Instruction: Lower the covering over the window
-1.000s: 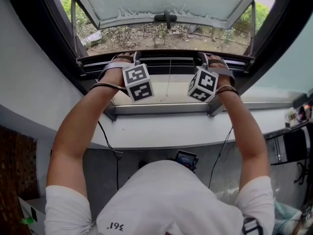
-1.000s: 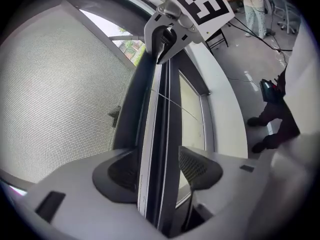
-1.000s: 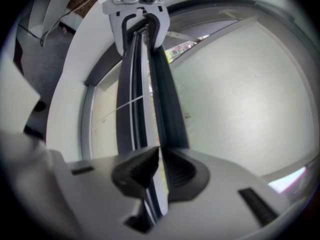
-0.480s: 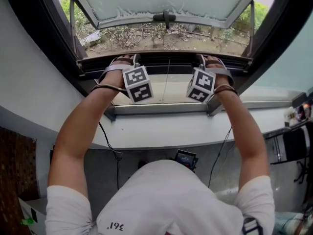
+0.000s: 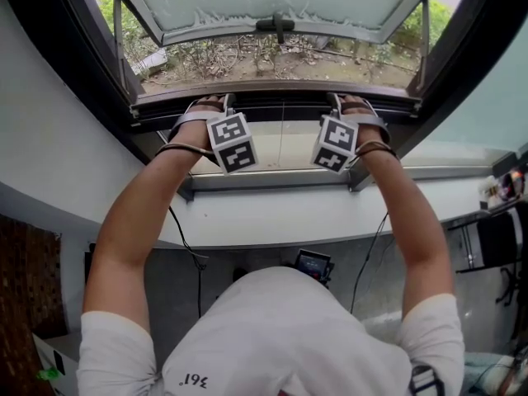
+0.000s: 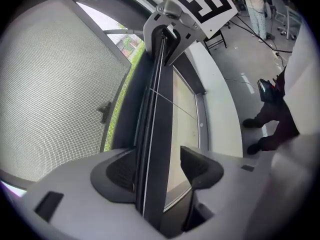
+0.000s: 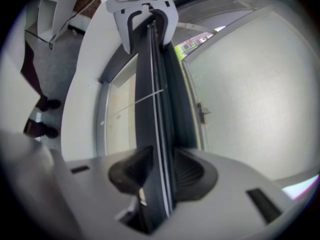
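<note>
Mesh screen: down over opening.
Pull bar: fully down, apparently.
L gripper: jaws just spread, bar loose between.
R gripper: likewise, just opening.
Left: withdraw, likely.

Left arm and right arm stretch forward. The jaws of the left gripper and right gripper have just been opening (rail between each pair).

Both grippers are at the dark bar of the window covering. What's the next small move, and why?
Probably draw both grippers straight back off the bar. The left gripper and right gripper have just been opening their jaws, the bar between them, and it seems to sit at the foot of the window frame.
</note>
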The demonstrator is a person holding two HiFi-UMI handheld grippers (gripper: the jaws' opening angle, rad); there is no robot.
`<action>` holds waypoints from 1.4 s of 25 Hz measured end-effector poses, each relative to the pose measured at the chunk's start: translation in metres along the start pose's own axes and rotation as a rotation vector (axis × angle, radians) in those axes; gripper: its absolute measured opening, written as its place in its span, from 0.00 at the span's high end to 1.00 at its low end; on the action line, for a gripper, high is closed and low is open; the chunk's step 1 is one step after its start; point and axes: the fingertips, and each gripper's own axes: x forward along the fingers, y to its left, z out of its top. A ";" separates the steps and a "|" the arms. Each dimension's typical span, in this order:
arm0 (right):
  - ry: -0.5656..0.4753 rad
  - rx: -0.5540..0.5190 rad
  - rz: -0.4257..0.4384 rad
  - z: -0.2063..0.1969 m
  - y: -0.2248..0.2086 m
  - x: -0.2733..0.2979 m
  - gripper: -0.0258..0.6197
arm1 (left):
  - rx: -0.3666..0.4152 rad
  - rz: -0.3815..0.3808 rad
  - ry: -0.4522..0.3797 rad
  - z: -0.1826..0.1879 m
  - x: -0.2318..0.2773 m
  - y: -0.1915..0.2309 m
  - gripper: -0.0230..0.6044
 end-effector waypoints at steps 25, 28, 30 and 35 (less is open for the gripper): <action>0.021 -0.009 0.012 -0.003 0.019 0.017 0.76 | -0.004 -0.022 -0.007 -0.004 0.019 -0.013 0.51; 0.021 -0.012 0.007 -0.001 0.019 0.019 0.74 | -0.004 -0.012 -0.009 -0.005 0.020 -0.012 0.51; 0.024 -0.012 0.002 -0.002 0.019 0.020 0.74 | -0.003 -0.007 -0.010 -0.005 0.021 -0.012 0.51; 0.026 -0.017 -0.018 -0.002 0.015 0.022 0.74 | -0.004 0.008 -0.017 -0.005 0.023 -0.009 0.51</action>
